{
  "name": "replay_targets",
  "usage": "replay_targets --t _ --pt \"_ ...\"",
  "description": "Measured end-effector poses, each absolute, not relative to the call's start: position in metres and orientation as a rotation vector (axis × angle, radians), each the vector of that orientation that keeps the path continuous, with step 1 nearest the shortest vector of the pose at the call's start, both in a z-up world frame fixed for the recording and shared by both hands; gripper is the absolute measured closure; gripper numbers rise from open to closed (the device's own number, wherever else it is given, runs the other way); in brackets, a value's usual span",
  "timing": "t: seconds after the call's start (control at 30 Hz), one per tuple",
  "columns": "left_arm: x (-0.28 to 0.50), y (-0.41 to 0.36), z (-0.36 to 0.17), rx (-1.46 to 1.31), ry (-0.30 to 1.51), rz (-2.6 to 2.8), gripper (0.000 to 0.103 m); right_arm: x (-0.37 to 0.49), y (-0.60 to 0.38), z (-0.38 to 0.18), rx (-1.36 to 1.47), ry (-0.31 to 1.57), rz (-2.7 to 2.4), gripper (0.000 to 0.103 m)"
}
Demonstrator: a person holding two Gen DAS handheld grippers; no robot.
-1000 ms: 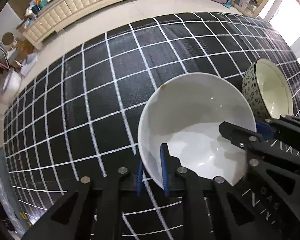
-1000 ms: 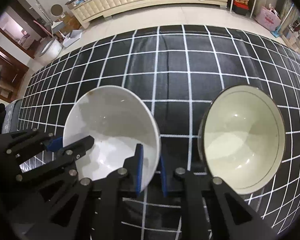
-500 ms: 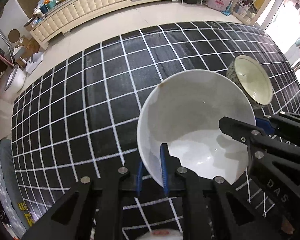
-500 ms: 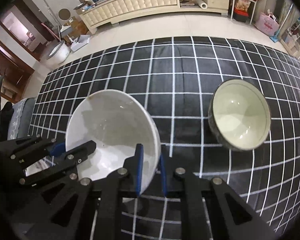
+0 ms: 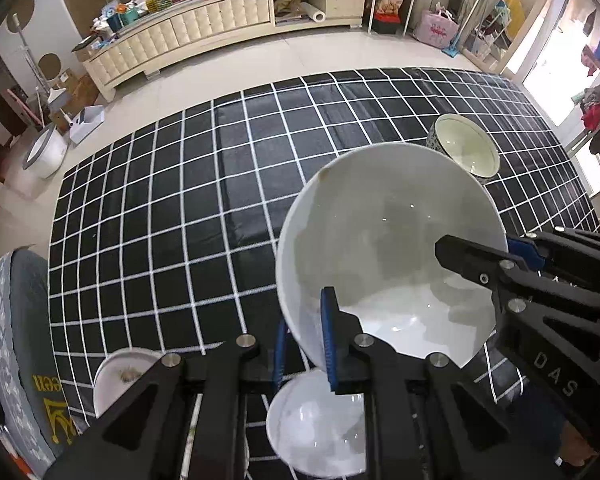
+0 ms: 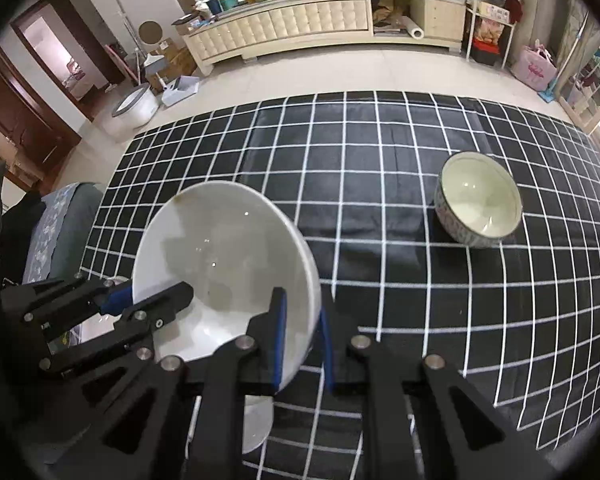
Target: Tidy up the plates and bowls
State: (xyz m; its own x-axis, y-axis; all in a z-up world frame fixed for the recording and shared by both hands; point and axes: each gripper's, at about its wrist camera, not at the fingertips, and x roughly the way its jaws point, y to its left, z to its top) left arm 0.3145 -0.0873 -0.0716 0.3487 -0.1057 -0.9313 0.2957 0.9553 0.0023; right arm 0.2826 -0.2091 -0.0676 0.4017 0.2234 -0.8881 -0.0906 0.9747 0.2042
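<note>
Left gripper (image 5: 303,338) and right gripper (image 6: 300,338) each pinch opposite rims of a rigid, glossy, breakable white bowl (image 5: 384,248).

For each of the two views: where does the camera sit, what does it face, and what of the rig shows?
Left wrist: above the left tongs, facing down; they clamp the white bowl; right tongs opposite.
Right wrist: above the right tongs, clamped on that bowl; left tongs opposite.
Shared: bowl, patterned bowl, checked cloth.
</note>
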Motion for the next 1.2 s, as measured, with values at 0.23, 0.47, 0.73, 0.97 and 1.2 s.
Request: replay_targets --t 0.23,0.47,0.73,0.97,1.2 --pt "0.274 -0.065 -0.060 0.162 1.167 -0.256 0.089 0.251 -0.191 -0.060 0.103 1.102 0.213 0.084" --pt "0.240 -0.049 -0.061 0.147 1.164 -0.242 0.089 0.231 -0.173 -0.068 0.087 1.120 0.236 0.084" --pt "0.214 -0.038 -0.079 0.127 1.188 -0.230 0.089 0.212 -0.159 -0.089 0.078 1.158 0.252 0.084" --pt "0.203 -0.033 -0.104 0.111 1.230 -0.220 0.089 0.207 -0.153 -0.113 0.075 1.205 0.252 0.084" --pt "0.206 -0.030 -0.123 0.087 1.265 -0.233 0.089 0.209 -0.146 -0.131 0.025 1.232 0.227 0.084"
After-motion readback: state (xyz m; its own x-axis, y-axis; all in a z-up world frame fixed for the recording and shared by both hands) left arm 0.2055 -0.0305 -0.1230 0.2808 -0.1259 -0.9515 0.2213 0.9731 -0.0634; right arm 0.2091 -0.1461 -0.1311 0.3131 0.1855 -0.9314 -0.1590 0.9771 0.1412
